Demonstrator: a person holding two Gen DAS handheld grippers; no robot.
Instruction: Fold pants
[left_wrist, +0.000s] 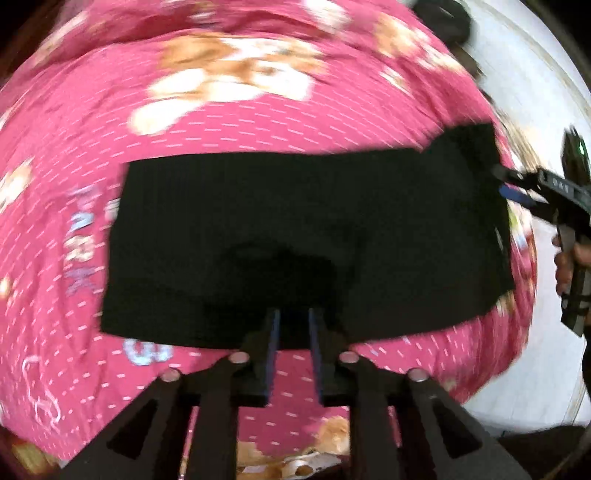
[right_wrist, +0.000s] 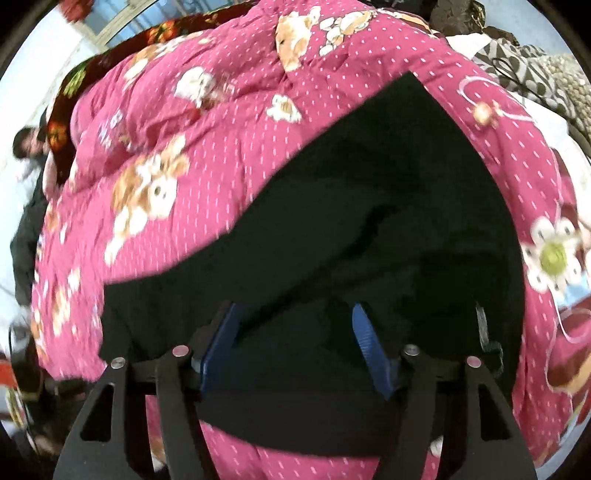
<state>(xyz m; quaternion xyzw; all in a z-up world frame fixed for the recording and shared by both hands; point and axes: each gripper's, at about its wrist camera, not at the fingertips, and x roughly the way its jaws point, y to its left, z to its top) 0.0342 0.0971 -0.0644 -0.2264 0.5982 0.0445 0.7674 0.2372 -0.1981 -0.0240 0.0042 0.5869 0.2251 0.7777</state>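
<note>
The black pants (left_wrist: 303, 243) lie flat on the pink bedspread (left_wrist: 240, 122), folded into a band whose long axis runs from 9 to 3 o'clock in the left view. The left gripper (left_wrist: 294, 314) hangs over the 6 o'clock edge, fingers slightly spread and pinching nothing. The right gripper (right_wrist: 295, 314) stands over the 3 o'clock end, fingers wide apart and empty, so each hand is near its own edge.

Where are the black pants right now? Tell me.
The folded black fabric pants lie flat on the pink bear-print quilt, mid-frame in the left wrist view, just ahead of the left claw, with the right claw at their right edge.
</note>
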